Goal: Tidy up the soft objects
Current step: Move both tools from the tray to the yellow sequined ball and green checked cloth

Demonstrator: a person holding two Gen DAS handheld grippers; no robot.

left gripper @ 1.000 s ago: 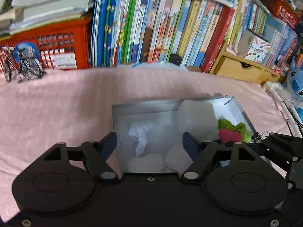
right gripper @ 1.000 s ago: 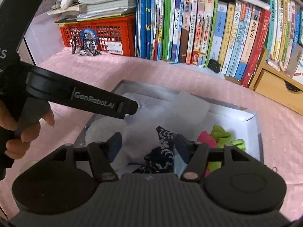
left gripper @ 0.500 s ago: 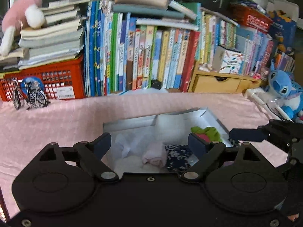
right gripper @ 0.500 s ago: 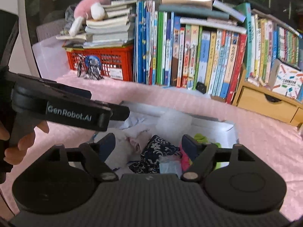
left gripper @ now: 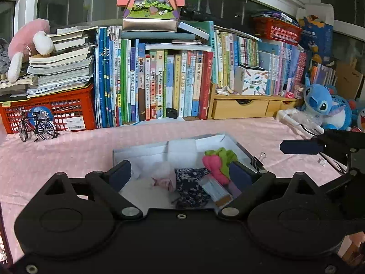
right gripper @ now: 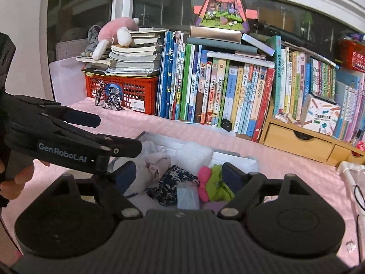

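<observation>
A shallow white box (left gripper: pixel 141 151) lies on the pink tablecloth and holds soft things: a dark floral cloth (left gripper: pixel 190 187), a pink and green cloth (left gripper: pixel 217 163), a small pink-white piece (left gripper: pixel 163 181) and a blue face mask (left gripper: pixel 215 190). My left gripper (left gripper: pixel 180 173) is open and empty, held above the box's near edge. My right gripper (right gripper: pixel 179 174) is open and empty over the same box (right gripper: pixel 159 137), with the floral cloth (right gripper: pixel 173 182) and mask (right gripper: pixel 188 197) below it. Each gripper shows in the other's view.
A row of upright books (left gripper: pixel 159 84) and a red crate (left gripper: pixel 52 111) stand behind the box. A model bicycle (left gripper: pixel 36 127) stands at back left, wooden drawers (left gripper: pixel 241 108) and a blue plush toy (left gripper: pixel 324 107) at back right. A binder clip (left gripper: pixel 259 159) lies by the box.
Both grippers have lifted up and back from the box, and both jaws have opened wider. The floral cloth and pink piece now lie in the box.
</observation>
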